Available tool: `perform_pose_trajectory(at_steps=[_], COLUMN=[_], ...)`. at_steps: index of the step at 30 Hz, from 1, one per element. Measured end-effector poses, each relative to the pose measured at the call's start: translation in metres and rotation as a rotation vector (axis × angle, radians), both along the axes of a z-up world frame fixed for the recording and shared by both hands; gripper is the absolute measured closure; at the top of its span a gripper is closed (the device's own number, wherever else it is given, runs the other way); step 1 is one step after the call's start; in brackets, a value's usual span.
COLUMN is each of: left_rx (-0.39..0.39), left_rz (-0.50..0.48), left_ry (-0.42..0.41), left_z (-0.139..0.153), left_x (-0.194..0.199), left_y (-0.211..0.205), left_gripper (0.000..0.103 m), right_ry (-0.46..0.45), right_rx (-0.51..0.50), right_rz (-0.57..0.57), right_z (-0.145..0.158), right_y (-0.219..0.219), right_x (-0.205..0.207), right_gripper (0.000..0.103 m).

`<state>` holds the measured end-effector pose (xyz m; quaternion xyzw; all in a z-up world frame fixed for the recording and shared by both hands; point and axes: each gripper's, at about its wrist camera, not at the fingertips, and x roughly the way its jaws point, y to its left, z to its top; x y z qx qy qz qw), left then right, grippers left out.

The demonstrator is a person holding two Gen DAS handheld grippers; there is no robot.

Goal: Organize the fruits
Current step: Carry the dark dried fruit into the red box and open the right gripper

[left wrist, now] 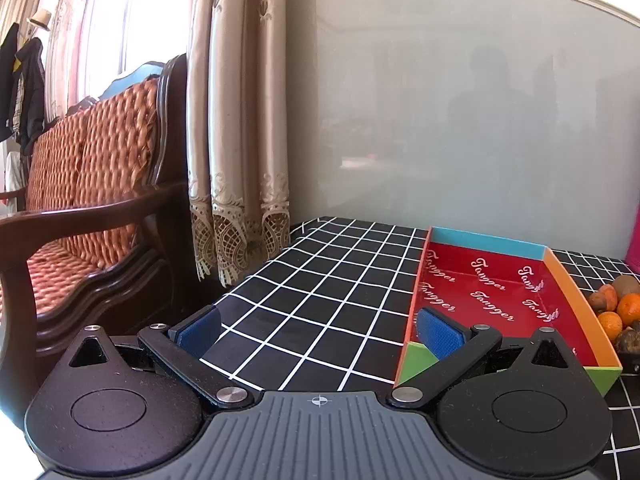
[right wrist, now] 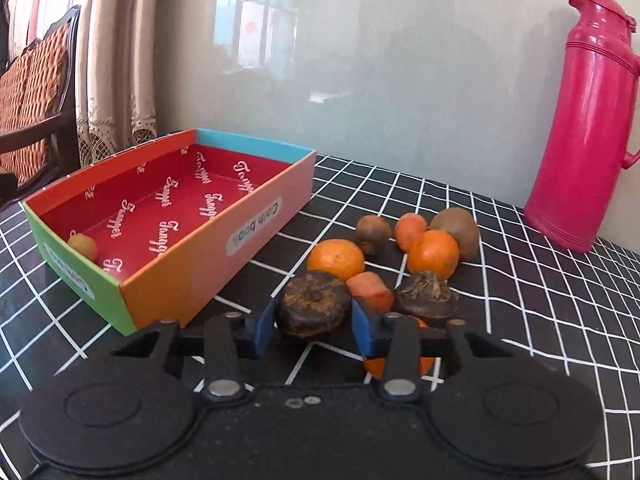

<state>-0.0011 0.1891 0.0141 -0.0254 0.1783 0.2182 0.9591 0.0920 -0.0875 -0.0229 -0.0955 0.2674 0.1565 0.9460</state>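
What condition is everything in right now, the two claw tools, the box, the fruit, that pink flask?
left gripper: open, holding nothing.
right gripper: shut on the dark brown fruit.
box: open-topped, one small brown fruit inside.
fruit pile: loose on the tablecloth, beside the box.
pink flask: upright, lid closed.

the left gripper [left wrist: 320,330] hovers with its blue-padded fingers [left wrist: 438,334] spread wide over the black checked tablecloth [left wrist: 320,280]. its right pad overlaps the near corner of the red-lined box [left wrist: 486,294]. a pile of fruits [left wrist: 618,308] lies just beyond the box's orange wall.
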Motion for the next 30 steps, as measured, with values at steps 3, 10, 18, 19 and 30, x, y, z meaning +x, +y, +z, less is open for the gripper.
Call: perform_pose_trajectory(at_steps=[3,10,18,19,30], left_rx=[0.015,0.010,0.007,0.007,0.006], left_rz=[-0.005,0.017,0.036,0.037,0.079], left_ry=[0.000,-0.003,0.010,0.012,0.034], left_z=[0.002,0.006,0.004,0.004,-0.003], left_x=[-0.004,-0.014,-0.022,-0.023,-0.033], left_y=[-0.002,0.008,0.023,0.025,0.049], left_gripper=[0.000,0.000,0.000,0.000,0.000], right_ry=[-0.014,-0.056,-0.085,-0.089,-0.083], right_rx=[0.014,0.043,0.069,0.072,0.080], right_rz=[-0.008,-0.008,0.028,0.034,0.105], right_z=[0.007,0.023,0.033,0.034,0.033], right_y=[-0.001,0.008,0.028,0.031,0.071], right_x=[-0.002,-0.008,-0.014,-0.015,-0.019], right_gripper=[0.063,0.063,0.063,0.063,0.063])
